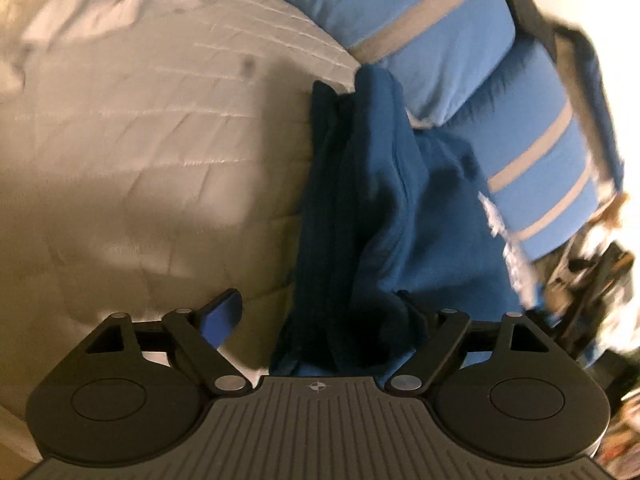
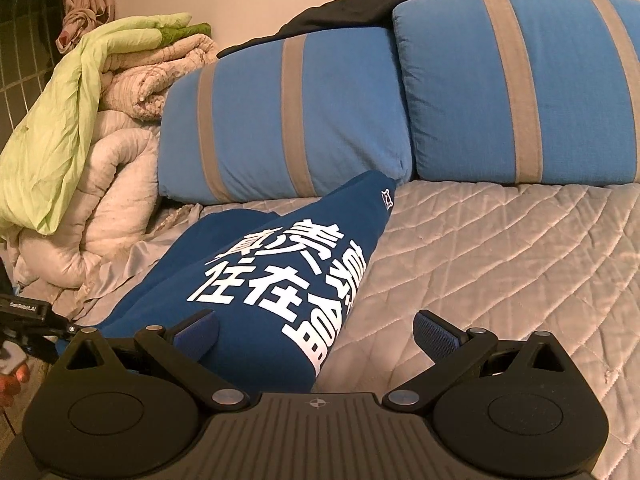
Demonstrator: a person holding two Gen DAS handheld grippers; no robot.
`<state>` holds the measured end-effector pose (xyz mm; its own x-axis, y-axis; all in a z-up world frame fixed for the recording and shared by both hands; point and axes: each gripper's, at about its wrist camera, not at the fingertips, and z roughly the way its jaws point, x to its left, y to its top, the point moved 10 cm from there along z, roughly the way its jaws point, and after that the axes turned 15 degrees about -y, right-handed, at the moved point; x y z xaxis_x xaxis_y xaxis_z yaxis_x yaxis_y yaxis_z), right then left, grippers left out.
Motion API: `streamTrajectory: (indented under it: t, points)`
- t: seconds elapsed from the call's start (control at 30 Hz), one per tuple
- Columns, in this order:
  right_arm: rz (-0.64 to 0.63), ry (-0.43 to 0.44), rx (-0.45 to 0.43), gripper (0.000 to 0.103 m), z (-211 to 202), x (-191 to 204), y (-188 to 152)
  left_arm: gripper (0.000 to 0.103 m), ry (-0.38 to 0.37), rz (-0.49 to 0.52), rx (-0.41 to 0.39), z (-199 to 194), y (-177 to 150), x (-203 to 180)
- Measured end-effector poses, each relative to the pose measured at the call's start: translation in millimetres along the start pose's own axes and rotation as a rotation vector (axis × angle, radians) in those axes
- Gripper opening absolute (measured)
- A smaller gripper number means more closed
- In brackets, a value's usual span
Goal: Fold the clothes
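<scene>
left gripper point(image 1: 316, 320) spread wide, shirt point(image 1: 380, 208) bunched between its fingers — apparently unclamped, though blurred; right gripper point(image 2: 316, 332) wide too, straddling the folded edge on the bed point(image 2: 500, 248) — neither grips.

**Setting: home bedroom**

Work surface is a bed with a grey quilted cover point(image 2: 500, 248). Two blue pillows with grey stripes point(image 2: 288, 120) lie along its head. A heap of rolled comforters point(image 2: 120, 152), one light green, is piled at the side against a plain wall. A tied-back curtain point(image 2: 80, 0) hangs in the corner.
</scene>
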<state>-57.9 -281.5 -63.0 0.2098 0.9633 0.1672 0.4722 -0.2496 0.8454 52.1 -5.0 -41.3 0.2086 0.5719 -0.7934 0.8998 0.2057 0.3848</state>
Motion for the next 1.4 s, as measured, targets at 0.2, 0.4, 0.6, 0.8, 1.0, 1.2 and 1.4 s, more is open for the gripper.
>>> streamTrajectory:
  t: [0.2,0.4,0.6,0.8,1.0,1.2,1.4]
  points:
    - [0.003,0.004,0.011,0.103,2,1,-2,0.081,-0.189,-0.211,0.004,3,-4,6]
    - [0.014,0.011,0.032,0.103,6,1,-4,0.038,-0.279,-0.293,0.059,21,-16,12]
    - [0.077,0.023,0.07,0.103,10,-5,-3,0.035,-0.244,-0.191,0.051,17,-14,5]
    - [0.094,0.025,0.227,0.103,12,-5,14,0.032,-0.162,-0.017,0.058,11,-10,-9]
    - [0.032,0.089,0.315,0.103,37,4,60,0.029,-0.056,0.161,0.06,8,-10,-27]
    - [0.223,0.127,0.395,0.103,122,-16,69,0.028,-0.04,0.192,0.053,8,-10,-30]
    - [0.389,0.178,0.44,0.078,188,-12,53,0.027,-0.048,0.178,0.048,9,-9,-31]
